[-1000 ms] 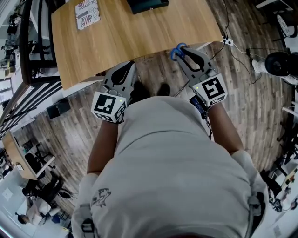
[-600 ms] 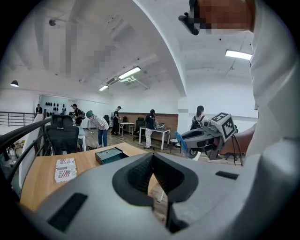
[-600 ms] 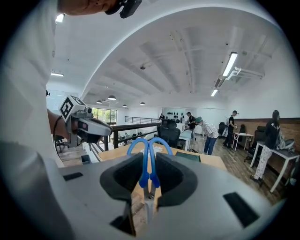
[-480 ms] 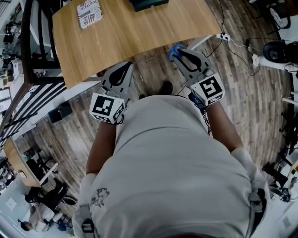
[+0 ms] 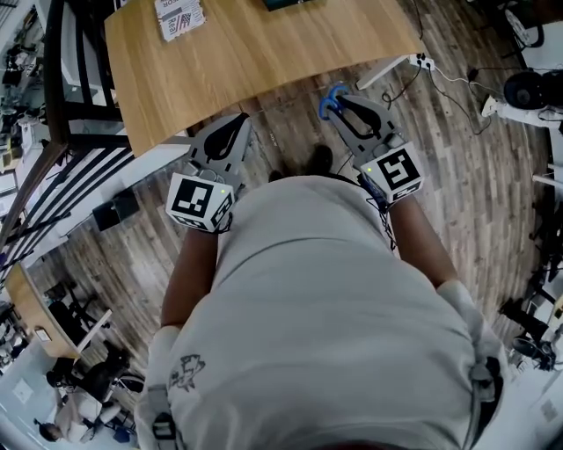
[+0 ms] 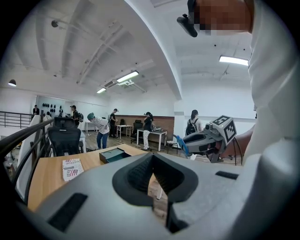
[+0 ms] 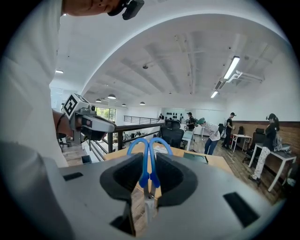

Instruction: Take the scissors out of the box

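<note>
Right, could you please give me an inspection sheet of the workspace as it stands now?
Surface: light wooden table, ahead of both grippers.
Job's things: blue-handled scissors are out of the dark green shallow box, which sits on the table.
Clutter: printed booklet on the table.
Grippers: right gripper shut on the scissors, handles past its tips; left gripper shut, empty.
Cables: white power strip and cords on the floor, right of the table.
Surroundings: wood-plank floor, black railing, people at far desks.
</note>
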{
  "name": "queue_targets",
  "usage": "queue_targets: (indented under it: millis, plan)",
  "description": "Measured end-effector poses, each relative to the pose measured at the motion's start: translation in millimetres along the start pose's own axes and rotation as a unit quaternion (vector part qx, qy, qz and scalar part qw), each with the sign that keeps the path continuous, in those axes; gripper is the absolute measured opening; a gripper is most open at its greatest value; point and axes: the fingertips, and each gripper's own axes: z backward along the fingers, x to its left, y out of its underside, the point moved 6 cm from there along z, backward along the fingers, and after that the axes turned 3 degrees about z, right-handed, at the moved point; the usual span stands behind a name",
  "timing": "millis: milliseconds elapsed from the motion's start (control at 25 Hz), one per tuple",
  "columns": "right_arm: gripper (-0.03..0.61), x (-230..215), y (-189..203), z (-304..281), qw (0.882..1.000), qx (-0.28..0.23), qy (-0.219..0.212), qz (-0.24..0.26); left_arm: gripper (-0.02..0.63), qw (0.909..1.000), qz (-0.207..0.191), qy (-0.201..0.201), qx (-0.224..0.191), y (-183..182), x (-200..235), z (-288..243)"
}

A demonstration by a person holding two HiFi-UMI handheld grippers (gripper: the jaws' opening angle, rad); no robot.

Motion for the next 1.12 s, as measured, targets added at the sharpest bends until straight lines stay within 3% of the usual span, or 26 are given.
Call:
queue_targets:
  millis: [560, 1120]
  plan:
    - [0.095, 66, -4, 14, 1.000, -0.013, 0.020, 0.011, 0.005, 0.9998, -0.003, 0.016, -0.010, 17, -9, 47]
    - [0.095, 82, -17, 13, 0.999, -0.018, 0.023, 0.026, 0.005, 0.9996, -0.005, 0.020, -0.018, 16, -10, 63]
